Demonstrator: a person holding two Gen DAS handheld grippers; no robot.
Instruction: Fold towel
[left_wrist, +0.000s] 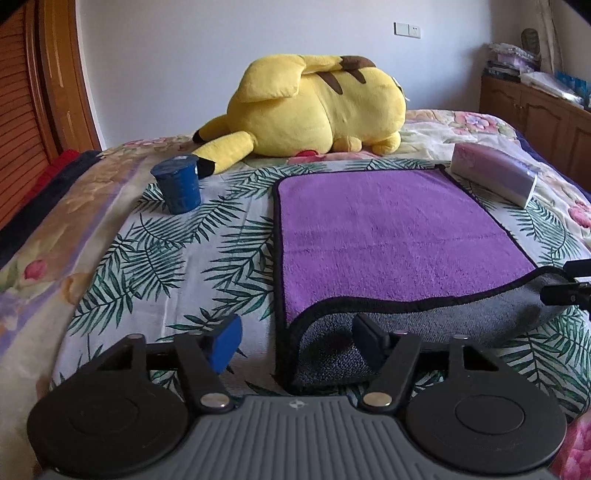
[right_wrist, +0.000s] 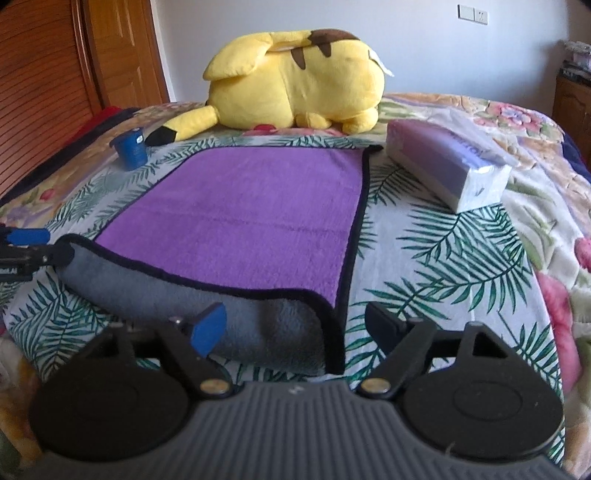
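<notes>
The purple towel is spread on the leaf-print bedspread, its long axis running away toward a yellow plush; its near edge is rolled over, grey side up. It is flanked by a blue cup and a tissue pack. Both the left gripper and the right gripper are held wide open at the near corners, gripping nothing.

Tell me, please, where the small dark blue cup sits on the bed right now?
In both wrist views the small dark blue cup stands on the leaf-print sheet, left of the purple towel's far corner, beside the yellow plush toy's tail.
</notes>
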